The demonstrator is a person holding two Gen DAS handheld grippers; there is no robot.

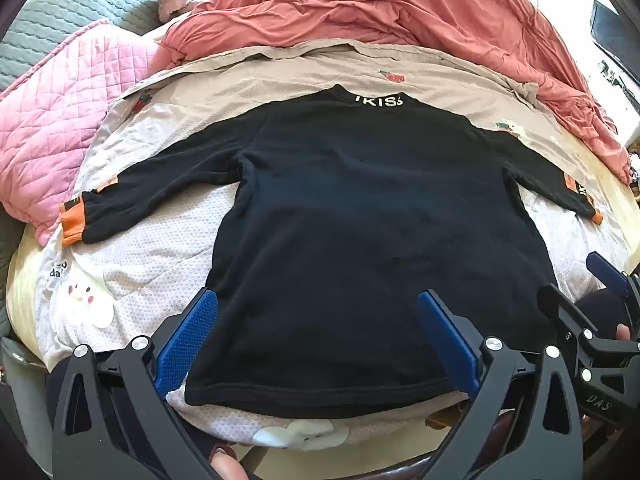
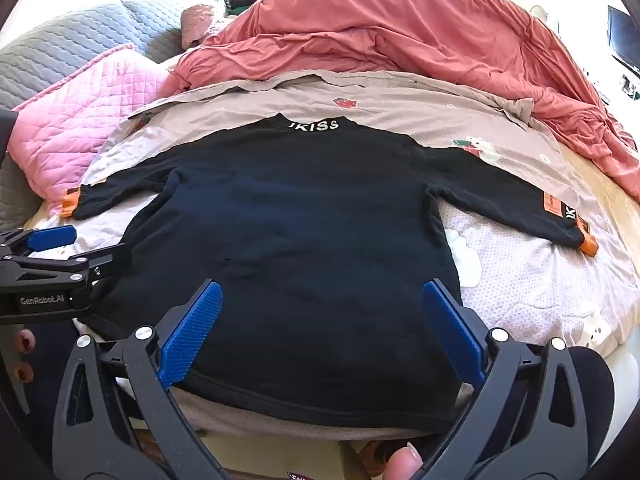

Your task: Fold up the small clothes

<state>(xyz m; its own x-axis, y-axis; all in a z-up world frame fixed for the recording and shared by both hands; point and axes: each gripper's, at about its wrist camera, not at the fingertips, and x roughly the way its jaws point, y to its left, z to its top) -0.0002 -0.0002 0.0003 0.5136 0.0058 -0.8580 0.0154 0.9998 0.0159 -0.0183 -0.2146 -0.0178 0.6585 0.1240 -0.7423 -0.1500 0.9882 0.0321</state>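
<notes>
Across the bed [image 1: 132, 264] I see a white quilted cover with cartoon animals, and behind it a heaped coral duvet [image 1: 400, 12] with a pink quilted blanket [image 1: 60, 120] at its left. On the cover lies the black shirt [image 1: 352, 216], spread flat with both sleeves out to the sides. Its collar, lettered in white, points away from me, and its hem lies nearest my 2 grippers. Each sleeve ends in an orange cuff [image 1: 72, 224].

My left gripper [image 1: 320, 344] has its 2 blue fingers [image 1: 188, 340] spread as wide as they go, holding nothing. The near left part of the shirt shows between them, the left finger out over the bare cover beside the shirt's left edge and the right finger over the black cloth. I cannot tell whether either tip touches the fabric. It tilts steeply down toward the hem.

My right gripper [image 2: 320, 336] is likewise fully spread and empty, its blue fingers [image 2: 192, 332] both over the lower part of the shirt above the hem. It tilts down too, a little less steeply.

From the right wrist view, the left gripper sits at the shirt's near left corner. From the left wrist view, the right gripper sits by the near right corner. A fingertip shows at the bottom edge of each view.
</notes>
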